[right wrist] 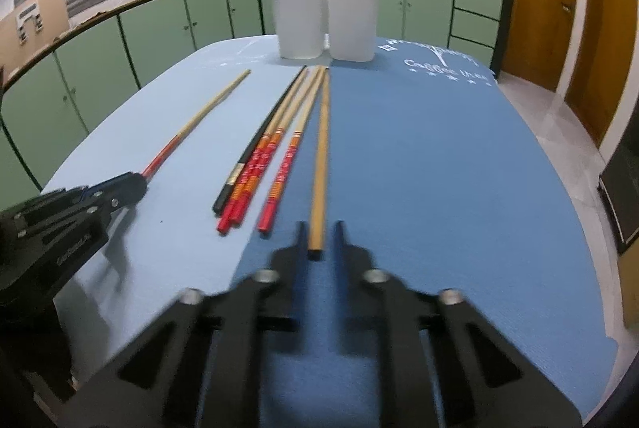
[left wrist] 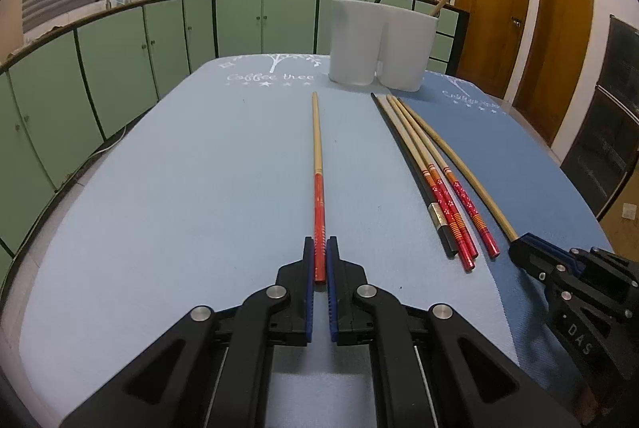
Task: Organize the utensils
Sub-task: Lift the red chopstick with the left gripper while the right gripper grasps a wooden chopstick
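Note:
A white two-compartment holder (left wrist: 381, 42) stands at the far end of the table with a dark chopstick and a bamboo one in it; it also shows in the right wrist view (right wrist: 325, 22). My left gripper (left wrist: 320, 248) is shut on the red end of a red-handled chopstick (left wrist: 317, 164) that lies on the mat. My right gripper (right wrist: 318, 234) straddles the near end of a plain bamboo chopstick (right wrist: 321, 156), jaws slightly apart, not gripping. Between them lie a black chopstick (right wrist: 255, 144) and three red-patterned chopsticks (right wrist: 279, 164).
Light blue mat (left wrist: 199, 168) on the left, darker blue mat (right wrist: 439, 168) on the right. Green cabinets and a counter ring the table. Wooden doors (left wrist: 491, 8) at right.

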{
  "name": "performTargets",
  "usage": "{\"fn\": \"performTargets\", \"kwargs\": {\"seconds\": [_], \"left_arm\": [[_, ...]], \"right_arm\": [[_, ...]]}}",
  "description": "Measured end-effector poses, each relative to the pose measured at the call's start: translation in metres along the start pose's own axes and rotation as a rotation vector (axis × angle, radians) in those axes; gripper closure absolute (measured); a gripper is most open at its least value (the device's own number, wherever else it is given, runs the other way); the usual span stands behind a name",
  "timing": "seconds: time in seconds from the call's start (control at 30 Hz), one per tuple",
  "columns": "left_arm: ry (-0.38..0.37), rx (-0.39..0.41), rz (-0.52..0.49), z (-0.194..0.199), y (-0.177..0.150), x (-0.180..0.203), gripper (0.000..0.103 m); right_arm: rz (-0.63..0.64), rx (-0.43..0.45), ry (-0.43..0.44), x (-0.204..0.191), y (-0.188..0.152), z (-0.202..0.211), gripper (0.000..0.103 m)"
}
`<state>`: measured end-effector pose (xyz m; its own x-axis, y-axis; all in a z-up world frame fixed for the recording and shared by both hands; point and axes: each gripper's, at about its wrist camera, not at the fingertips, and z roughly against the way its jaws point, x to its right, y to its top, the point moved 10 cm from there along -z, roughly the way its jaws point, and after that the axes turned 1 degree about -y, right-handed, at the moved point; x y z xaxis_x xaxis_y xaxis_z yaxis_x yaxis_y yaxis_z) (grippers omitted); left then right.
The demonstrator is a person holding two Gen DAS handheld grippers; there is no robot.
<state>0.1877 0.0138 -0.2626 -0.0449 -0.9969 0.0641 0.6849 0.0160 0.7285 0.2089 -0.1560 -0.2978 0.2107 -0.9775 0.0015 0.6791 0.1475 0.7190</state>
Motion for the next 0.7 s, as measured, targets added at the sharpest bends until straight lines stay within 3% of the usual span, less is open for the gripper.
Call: {"fn": "performTargets", "kwargs": {"seconds": [0.3,0.7], "left_arm": [[-0.010,0.021,-0.062,0.021,0.021,0.005,0.097],[-0.067,0.203,-0.090,0.089,0.111,0.011,0.097]], "right_arm": [[-0.062,0.042,0.038,0.018,0.030,0.030,0.097],[-0.029,0.214,0.078,0.032,0.122,0.101,0.097]]}}
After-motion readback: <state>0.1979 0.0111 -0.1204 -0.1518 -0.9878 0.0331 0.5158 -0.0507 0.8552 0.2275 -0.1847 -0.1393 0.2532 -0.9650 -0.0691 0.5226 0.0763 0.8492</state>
